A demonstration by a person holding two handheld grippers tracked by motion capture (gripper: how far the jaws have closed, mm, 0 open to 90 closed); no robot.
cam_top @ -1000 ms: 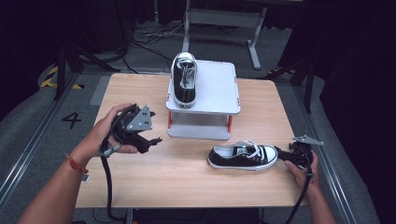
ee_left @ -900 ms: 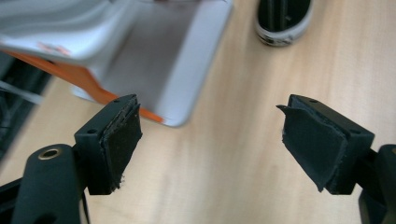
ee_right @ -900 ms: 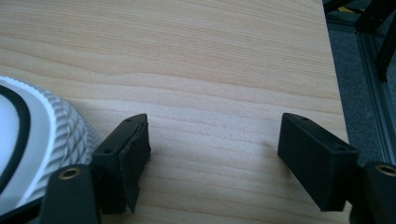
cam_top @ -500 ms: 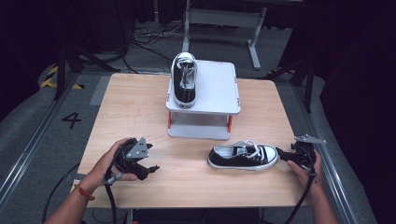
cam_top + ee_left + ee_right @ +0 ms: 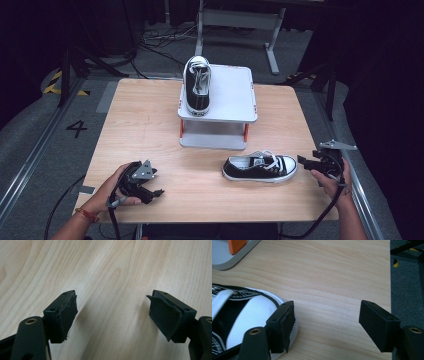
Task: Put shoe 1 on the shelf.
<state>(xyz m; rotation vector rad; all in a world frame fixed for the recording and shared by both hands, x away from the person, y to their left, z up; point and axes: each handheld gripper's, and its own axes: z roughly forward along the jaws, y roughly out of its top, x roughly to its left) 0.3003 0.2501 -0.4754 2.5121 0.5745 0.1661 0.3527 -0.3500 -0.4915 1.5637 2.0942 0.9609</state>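
Two tongs are in our hands. Our left tongs (image 5: 150, 192) rest low at the counter (image 5: 150, 125) front-left corner, jaws spread over bare wood. One black sneaker (image 5: 198, 90) stands on the grey riser (image 5: 235, 100) at centre. A second sneaker (image 5: 260, 168) lies on the counter in front of it. Our right tongs (image 5: 303, 161), jaws spread, sit just beside its white toe cap (image 5: 252, 315).
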